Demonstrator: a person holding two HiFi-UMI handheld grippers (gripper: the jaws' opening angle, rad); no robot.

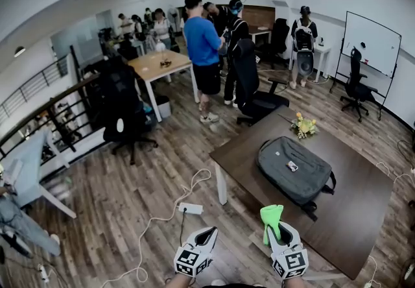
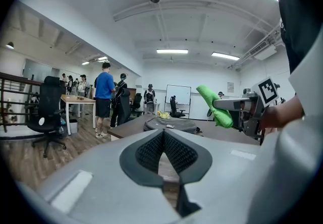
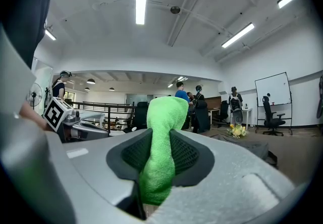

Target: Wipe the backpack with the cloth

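Right tongs (image 1: 280,231): held nearest in the head view, just off the near edge of the desk (image 1: 363,202). They are pinched on the green cloth (image 1: 270,215), which is clamped between the pads with one end standing up past the tips.

Desk: dark brown top, the largest thing within reach, and taken here as the landmark for every place given.

Backpack (image 1: 292,170): grey, laid flat on the desk toward its left side, well apart from both tongs.
- A small tag (image 1: 293,166) is seen on its upper face, and a dark strap (image 1: 311,205) trails toward the desk's near edge.
- It is judged soft-sided and fairly light, so its fabric is likely to be dragged or rucked under a firm stroke.
- It would best be steadied at a strap or at a stiffer seam along its rim, not at the slack middle panel.

Left tongs (image 1: 206,236): held over the floor (image 1: 130,202), left of the desk's near edge. The tips are pressed together and nothing is gripped.

Cloth: carried at the desk's near edge, not yet brought to the backpack.
- It is judged light, limp and plush, not slippery, and it is bunched into a narrow roll by the grip.
- Only the free end is offered for wiping, so a flatter fold held nearer one edge would be expected to give more contact.

Flowers (image 1: 303,126): a small yellow bunch set at the desk's far corner. They are judged easily knocked over if the backpack is pushed that way.
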